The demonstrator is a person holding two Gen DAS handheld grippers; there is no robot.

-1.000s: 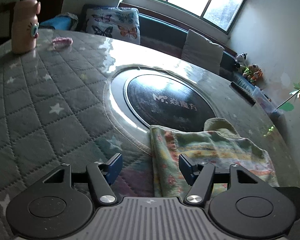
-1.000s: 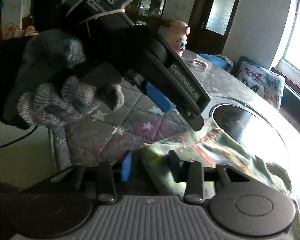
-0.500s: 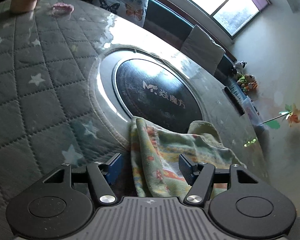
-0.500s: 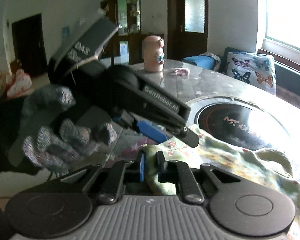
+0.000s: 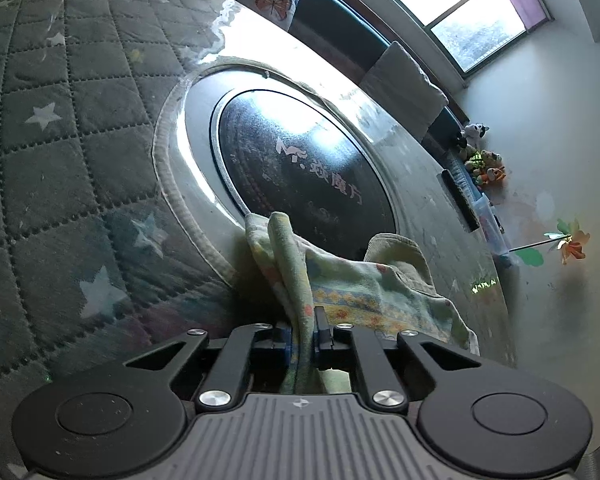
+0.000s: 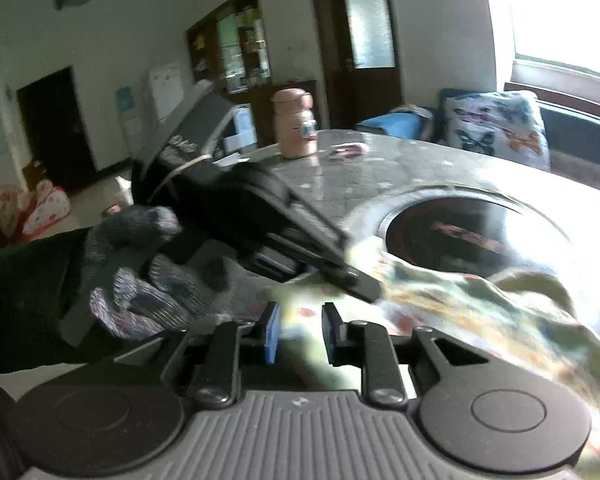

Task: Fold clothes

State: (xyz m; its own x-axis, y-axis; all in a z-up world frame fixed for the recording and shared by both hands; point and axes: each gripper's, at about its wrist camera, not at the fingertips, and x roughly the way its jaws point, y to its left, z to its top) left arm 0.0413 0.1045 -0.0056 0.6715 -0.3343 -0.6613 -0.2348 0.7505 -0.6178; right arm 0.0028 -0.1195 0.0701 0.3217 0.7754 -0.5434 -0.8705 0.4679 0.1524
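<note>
A pale green patterned garment (image 5: 360, 284) lies crumpled on the table by the round black hob (image 5: 300, 168). My left gripper (image 5: 302, 340) has its jaws closing, and the pads pinch an upright fold at the garment's left edge. In the right wrist view the same garment (image 6: 460, 300) spreads to the right, blurred. My right gripper (image 6: 300, 336) is opening: its blue pads stand apart over the cloth without pressing on it. The left gripper (image 6: 352, 280), held by a gloved hand (image 6: 140, 292), reaches in just ahead of it.
A grey quilted cover with stars (image 5: 60, 140) lies over the round table. A pink bottle (image 6: 294, 128) and a small pink item (image 6: 344, 152) stand at its far side. A butterfly cushion (image 6: 496, 124) lies on the bench beyond. A dark bar (image 5: 460, 200) rests near the table's right edge.
The left jaws have gone from wide apart to pinched on the garment's edge fold. The right jaws, pinched on the cloth half a second ago, have parted, and that gripper has shifted and rolled.
</note>
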